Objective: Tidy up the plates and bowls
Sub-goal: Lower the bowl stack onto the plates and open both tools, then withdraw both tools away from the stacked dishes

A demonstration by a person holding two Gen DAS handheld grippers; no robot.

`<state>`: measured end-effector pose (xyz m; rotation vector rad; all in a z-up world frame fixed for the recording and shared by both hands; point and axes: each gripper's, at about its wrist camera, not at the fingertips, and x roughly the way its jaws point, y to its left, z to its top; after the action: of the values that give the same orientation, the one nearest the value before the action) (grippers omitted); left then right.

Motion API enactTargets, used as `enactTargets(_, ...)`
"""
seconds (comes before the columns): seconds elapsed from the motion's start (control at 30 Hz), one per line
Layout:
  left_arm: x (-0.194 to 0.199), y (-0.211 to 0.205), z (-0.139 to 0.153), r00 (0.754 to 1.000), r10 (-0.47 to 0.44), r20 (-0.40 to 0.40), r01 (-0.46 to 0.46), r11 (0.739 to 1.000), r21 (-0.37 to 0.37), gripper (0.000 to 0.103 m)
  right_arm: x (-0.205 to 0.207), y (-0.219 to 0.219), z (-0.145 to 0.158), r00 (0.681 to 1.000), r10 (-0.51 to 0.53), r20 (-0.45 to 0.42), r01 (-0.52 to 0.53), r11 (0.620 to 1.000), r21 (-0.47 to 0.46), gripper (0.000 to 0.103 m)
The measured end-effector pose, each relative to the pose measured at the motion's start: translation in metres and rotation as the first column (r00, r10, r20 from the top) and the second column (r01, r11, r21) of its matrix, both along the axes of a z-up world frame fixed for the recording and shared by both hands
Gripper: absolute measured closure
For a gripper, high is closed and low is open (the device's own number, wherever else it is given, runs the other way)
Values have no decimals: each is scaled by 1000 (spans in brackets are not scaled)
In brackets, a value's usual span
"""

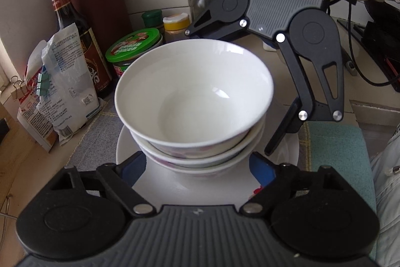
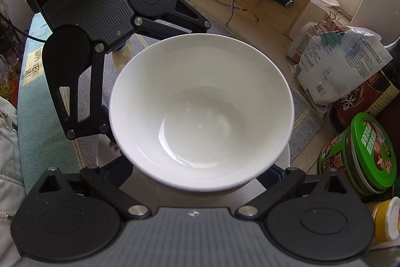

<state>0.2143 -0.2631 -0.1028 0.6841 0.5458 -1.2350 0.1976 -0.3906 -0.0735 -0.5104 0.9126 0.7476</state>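
bowls: three white bowls (image 1: 193, 101) nested in a stack, sitting on a white plate (image 1: 175, 189) on the grey mat (image 1: 100, 126) in the middle of the worktop
left gripper (image 1: 200, 167): jaws apart, one blue pad either side of the stack's base, not pressing on it as far as I can see
right gripper (image 2: 200, 174): on the far side of the stack from the left one, jaws spread wide around the bowls, nothing clamped
clutter: green-lidded jar (image 1: 135, 46), soy sauce bottle (image 1: 72, 24) and clipped bags (image 1: 60, 81) crowd the left side
handling: glazed ceramic, so stiff, slick and chippy; I'd guess the stack is fairly heavy and the top bowl can slide or rock
where to grab: probably the plate rim from both sides, or one bowl by its rim, not the curved wall
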Motion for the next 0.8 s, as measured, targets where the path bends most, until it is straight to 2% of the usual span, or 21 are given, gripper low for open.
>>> enactTargets(0.13,-14,27,13,995,101,23,-99,991,-92,6,-11,-2,6,997,-76,24,76,997,-17,0)
enactTargets(0.2,-22,43,20,986,164,35,-157,978,-140,2,-20,-2,11,991,-127,41,129,991,-39,0)
enactTargets(0.27,-33,61,27,975,215,59,-197,955,-222,2,-33,0,17,980,-184,79,190,979,-73,0)
enactTargets(0.33,-41,76,33,963,265,39,-243,924,-296,1,-46,4,25,956,-267,120,279,955,-102,0)
enactTargets(0.4,-47,86,38,955,298,12,-279,906,-318,1,-56,10,33,919,-368,141,383,918,-102,0)
enactTargets(0.5,-59,92,46,921,388,43,-359,885,-295,1,-67,22,44,815,-555,168,571,818,-70,0)
enactTargets(0.6,-67,98,56,873,487,21,-464,843,-270,1,-82,36,55,636,-753,166,763,646,9,0)
enactTargets(0.63,-68,99,59,857,515,2,-498,831,-248,1,-89,40,57,577,-803,149,808,587,37,0)
enactTargets(0.73,-74,107,67,790,611,-41,-606,770,-198,1,-112,55,58,420,-901,110,897,431,98,0)
enactTargets(0.8,-77,110,71,762,645,-45,-642,746,-177,1,-125,68,57,356,-930,96,923,366,121,0)
